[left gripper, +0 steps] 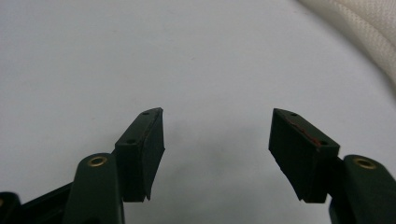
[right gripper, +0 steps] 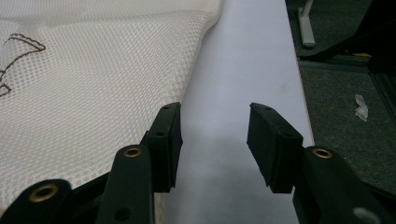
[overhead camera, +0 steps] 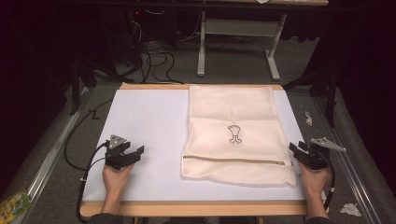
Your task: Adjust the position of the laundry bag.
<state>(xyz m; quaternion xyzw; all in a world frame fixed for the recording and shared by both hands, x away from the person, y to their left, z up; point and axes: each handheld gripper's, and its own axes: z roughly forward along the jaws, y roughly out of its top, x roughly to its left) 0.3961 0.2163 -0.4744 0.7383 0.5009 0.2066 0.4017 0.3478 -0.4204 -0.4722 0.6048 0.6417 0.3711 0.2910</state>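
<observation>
2 black tongs (overhead camera: 140, 152) w/ brass rivets, grey plates, black cables.

Dim, grainy pictures; bright white table (overhead camera: 149, 121), dark surroundings, soft shadows, blurred near claws.

A lab or test room: a white-topped work table (overhead camera: 140, 121) on grey carpet (overhead camera: 233, 60), loose black cables (overhead camera: 156, 58) trailing past a metal desk frame (overhead camera: 238, 42) in dark surroundings.

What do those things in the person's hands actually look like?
Each hand grips a black tool with two blocky jaws, seen from above: the left tool and the right tool. A grey three-cornered plate tops each, and a black cable trails from each. Brass-coloured rivets mark the jaw arms. Dark sleeves show at the bottom edge.
</observation>
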